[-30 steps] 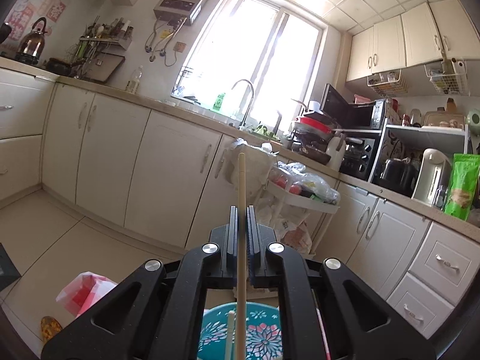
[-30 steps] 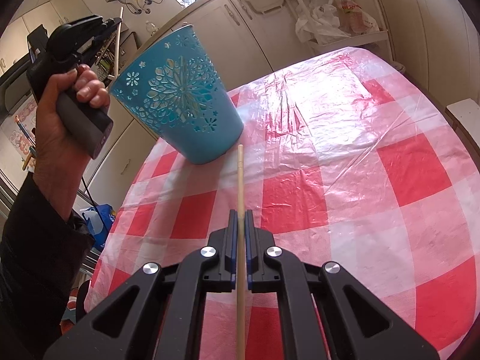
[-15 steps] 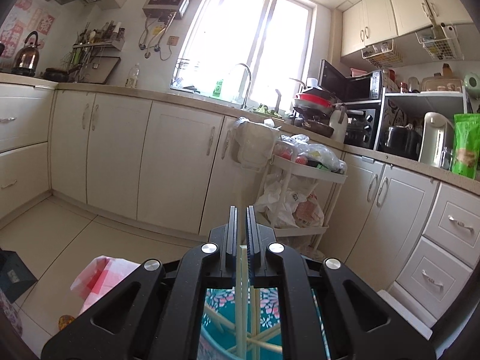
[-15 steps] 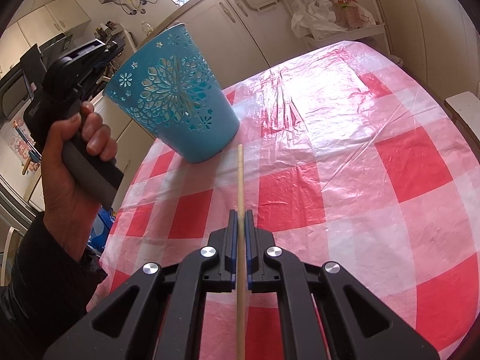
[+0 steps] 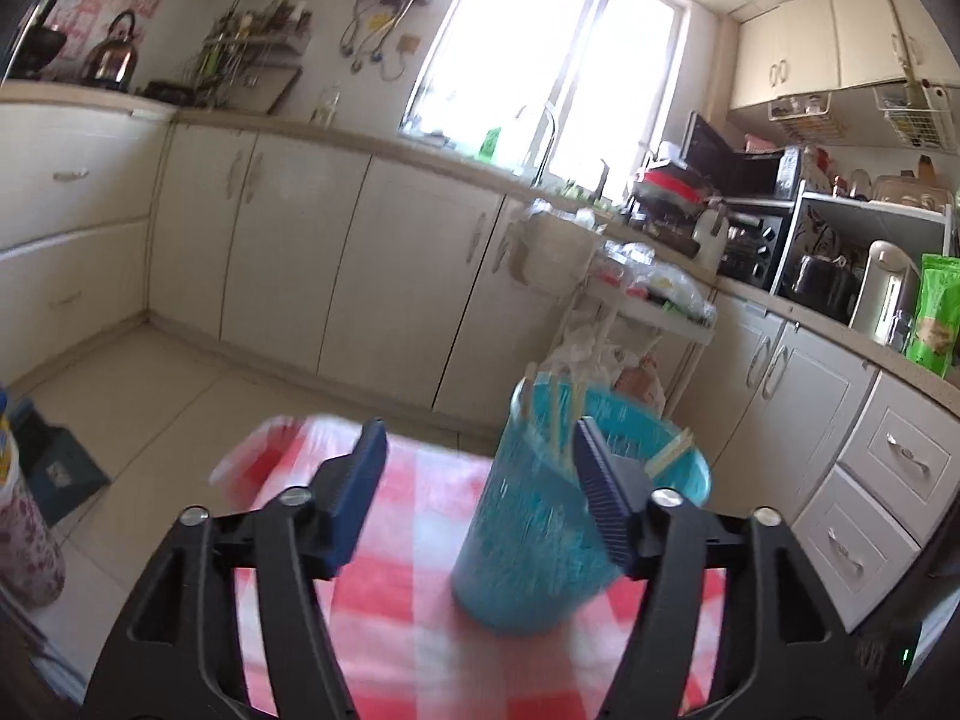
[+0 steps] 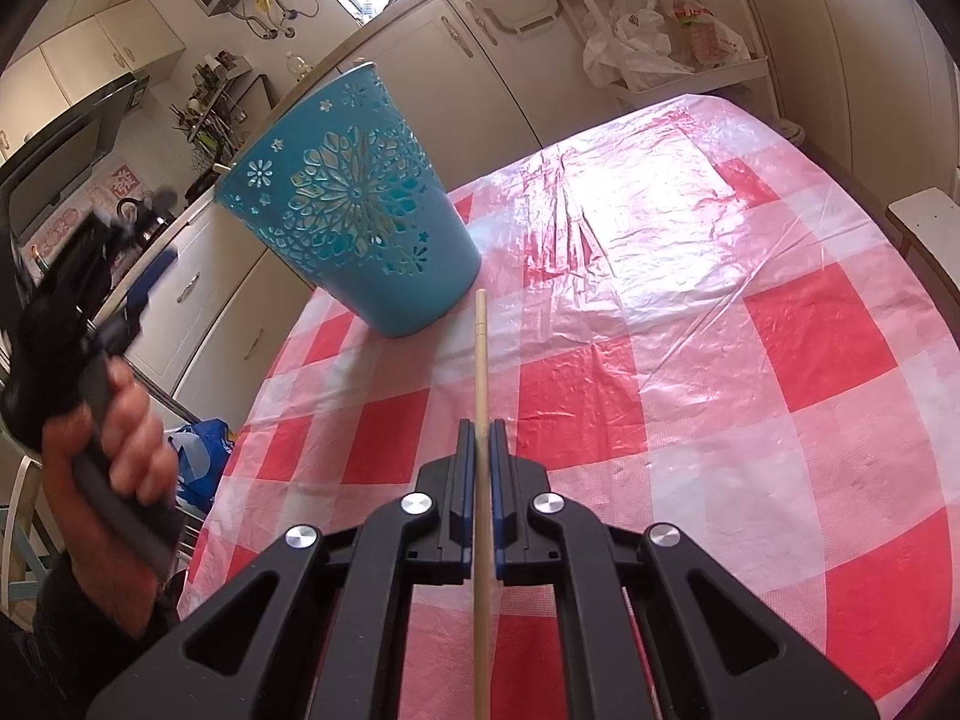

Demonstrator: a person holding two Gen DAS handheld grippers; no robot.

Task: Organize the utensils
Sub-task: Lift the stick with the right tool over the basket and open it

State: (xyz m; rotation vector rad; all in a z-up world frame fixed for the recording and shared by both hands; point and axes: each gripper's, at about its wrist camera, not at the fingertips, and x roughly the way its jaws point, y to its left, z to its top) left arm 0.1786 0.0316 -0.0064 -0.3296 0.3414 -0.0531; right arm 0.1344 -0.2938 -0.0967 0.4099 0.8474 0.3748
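Note:
A blue cut-out cup (image 6: pixel 354 210) stands on the red-and-white checked tablecloth (image 6: pixel 690 330). In the left wrist view the cup (image 5: pixel 540 540) holds several wooden chopsticks (image 5: pixel 570 414) leaning inside it. My left gripper (image 5: pixel 477 456) is open and empty, pulled back above the table just left of the cup; it also shows blurred at the left edge of the right wrist view (image 6: pixel 102 282). My right gripper (image 6: pixel 480 438) is shut on a wooden chopstick (image 6: pixel 480 372) whose tip points at the cup's base.
Kitchen cabinets (image 5: pixel 360 264) and a counter with a sink run behind the table. A white trolley with plastic bags (image 6: pixel 654 30) stands beyond the far table edge. A stool corner (image 6: pixel 924 210) sits at the right. A blue bag (image 6: pixel 201 456) lies on the floor.
My left gripper let its chopstick drop into the cup, opened its jaws and pulled back to the left. My right gripper stayed shut on its chopstick, nearly still.

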